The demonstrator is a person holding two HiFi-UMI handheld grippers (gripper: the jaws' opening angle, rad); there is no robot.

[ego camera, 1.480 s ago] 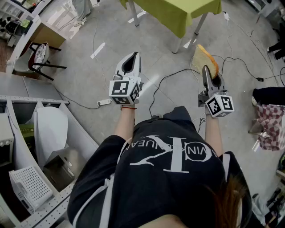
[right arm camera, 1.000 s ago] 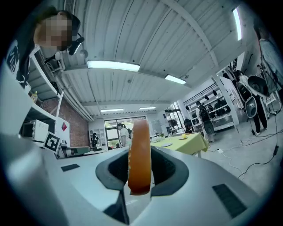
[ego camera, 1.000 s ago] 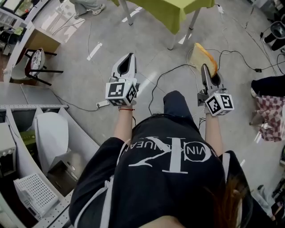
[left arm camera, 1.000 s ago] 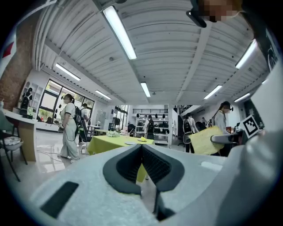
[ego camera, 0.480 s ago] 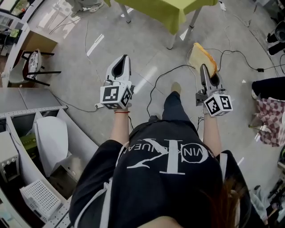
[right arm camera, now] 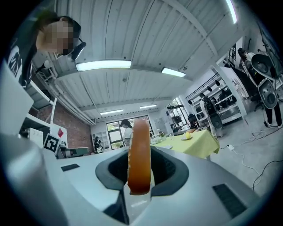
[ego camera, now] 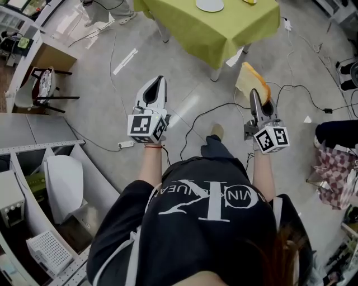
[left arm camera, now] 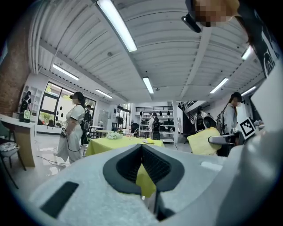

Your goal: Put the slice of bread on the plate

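Note:
In the head view my right gripper [ego camera: 255,99] is shut on the slice of bread [ego camera: 250,81], a tan-crusted slice held on edge, level, over the floor. The right gripper view has that slice [right arm camera: 139,154] standing upright between the black pads [right arm camera: 170,170]. My left gripper [ego camera: 159,84] is shut with nothing in it, held level at the left. A white plate [ego camera: 210,5] lies on the green table [ego camera: 218,31] ahead, beyond both grippers. From the left gripper view the bread [left arm camera: 202,141] shows at the right, with the green table [left arm camera: 112,145] farther off.
Black cables [ego camera: 193,120] trail over the grey floor between me and the table. A chair [ego camera: 43,84] stands at the left, metal shelving [ego camera: 39,151] at the lower left, a checked cloth [ego camera: 334,165] at the right. A person [left arm camera: 75,128] stands near the table.
Both grippers have been carried forward toward the green table, which now fills more of the top of the head view, with the plate come into sight. The bread stays gripped.

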